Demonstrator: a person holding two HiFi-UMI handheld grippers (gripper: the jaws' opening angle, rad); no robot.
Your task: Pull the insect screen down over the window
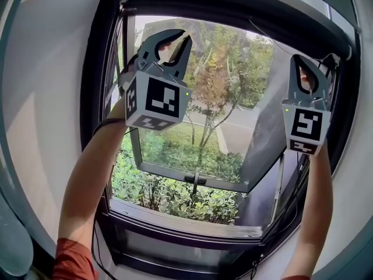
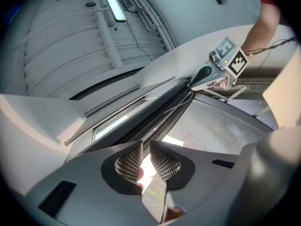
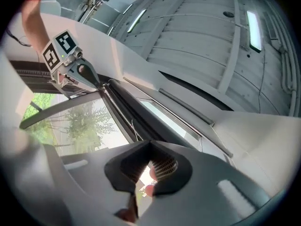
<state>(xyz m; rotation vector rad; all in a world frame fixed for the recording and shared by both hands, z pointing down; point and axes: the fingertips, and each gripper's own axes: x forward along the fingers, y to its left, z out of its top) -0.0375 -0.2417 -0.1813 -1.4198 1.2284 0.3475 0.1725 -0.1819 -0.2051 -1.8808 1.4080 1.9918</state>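
The insect screen is rolled up in the dark housing (image 1: 233,3) along the top of the window, and a thin cord (image 1: 263,32) hangs beside it. Both grippers are raised toward that top rail. My left gripper (image 1: 183,35) is below the rail's left part. In its own view my left gripper (image 2: 146,142) has a narrow slit between its mesh pads with nothing in it, short of the dark rail (image 2: 155,114). My right gripper (image 1: 300,58) is up at the right end, near the cord. In its own view my right gripper (image 3: 150,144) is shut and empty.
The glass sash (image 1: 192,156) swings outward, with a handle (image 1: 195,179) on its lower bar. Trees and a hedge lie outside. White wall panels flank the dark frame (image 1: 96,69). A ceiling light strip (image 2: 115,7) is overhead. The sill (image 1: 186,220) runs below.
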